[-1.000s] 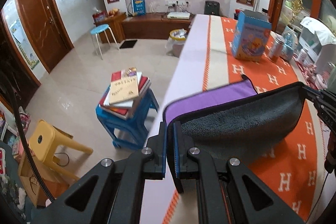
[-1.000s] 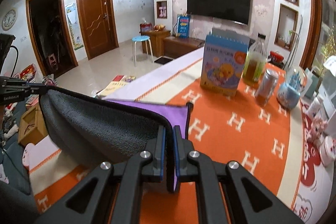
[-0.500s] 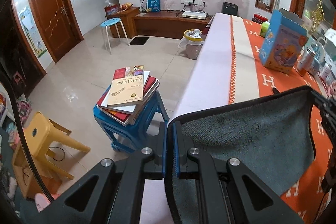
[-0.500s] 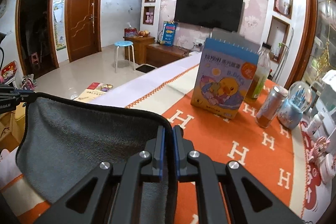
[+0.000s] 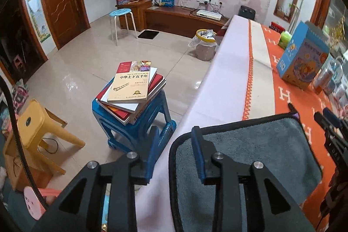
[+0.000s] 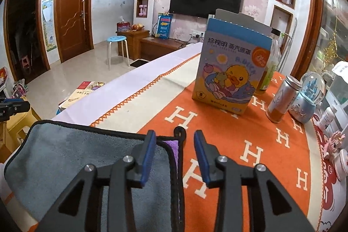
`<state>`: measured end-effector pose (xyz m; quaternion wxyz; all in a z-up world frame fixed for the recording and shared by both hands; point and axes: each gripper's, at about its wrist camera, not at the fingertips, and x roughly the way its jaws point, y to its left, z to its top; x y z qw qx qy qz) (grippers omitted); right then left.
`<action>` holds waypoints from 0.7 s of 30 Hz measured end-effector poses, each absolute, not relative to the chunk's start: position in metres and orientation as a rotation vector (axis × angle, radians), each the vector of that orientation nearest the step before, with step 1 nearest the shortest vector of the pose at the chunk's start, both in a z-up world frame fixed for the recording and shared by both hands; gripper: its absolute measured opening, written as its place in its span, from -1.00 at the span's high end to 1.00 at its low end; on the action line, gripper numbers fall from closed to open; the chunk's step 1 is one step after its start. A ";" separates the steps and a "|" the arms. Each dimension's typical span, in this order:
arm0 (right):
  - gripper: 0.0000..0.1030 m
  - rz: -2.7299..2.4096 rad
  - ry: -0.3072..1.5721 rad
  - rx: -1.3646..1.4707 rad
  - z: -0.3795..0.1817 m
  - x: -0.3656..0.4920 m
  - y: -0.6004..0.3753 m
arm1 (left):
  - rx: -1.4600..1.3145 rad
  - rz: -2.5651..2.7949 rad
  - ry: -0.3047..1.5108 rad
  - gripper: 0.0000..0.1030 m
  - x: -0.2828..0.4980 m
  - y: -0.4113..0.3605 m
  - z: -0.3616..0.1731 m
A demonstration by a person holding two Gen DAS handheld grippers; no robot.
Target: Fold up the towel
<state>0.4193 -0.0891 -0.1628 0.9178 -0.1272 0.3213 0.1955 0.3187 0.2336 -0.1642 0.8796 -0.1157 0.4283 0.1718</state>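
The towel [image 5: 256, 156] lies folded flat on the table, grey side up with a black hem; a strip of its purple side [image 6: 173, 148] shows at its right edge. My left gripper [image 5: 176, 140] is open over the towel's left corner, its right finger above the cloth. My right gripper [image 6: 175, 145] is open over the towel's right corner, holding nothing. The right gripper also shows in the left wrist view [image 5: 332, 129] at the towel's far corner.
The table has an orange H-patterned cloth [image 6: 250, 145] with a white border. A blue duck box [image 6: 235, 71], a bottle [image 6: 269, 71], a can [image 6: 282, 99] and a snow globe [image 6: 308, 97] stand behind. A blue stool with books [image 5: 132, 90] and a yellow stool [image 5: 37, 123] stand left of the table.
Both grippers brought the held towel edge down over the lower layer, then opened and let go. The towel now lies flat, grey side up.
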 end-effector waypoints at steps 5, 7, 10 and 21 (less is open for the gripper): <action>-0.02 0.376 0.655 -0.246 -0.151 0.406 -0.098 | -0.282 0.355 0.886 0.26 0.300 0.232 -0.152; -0.05 0.360 0.652 -0.243 -0.147 0.398 -0.103 | -0.294 0.359 0.902 0.05 0.289 0.232 -0.147; -0.13 0.332 0.660 -0.222 -0.139 0.383 -0.112 | -0.303 0.383 0.902 -0.09 0.267 0.233 -0.138; -0.22 0.190 0.752 -0.106 -0.126 0.298 -0.156 | -0.317 0.267 0.954 -0.12 0.182 0.222 -0.125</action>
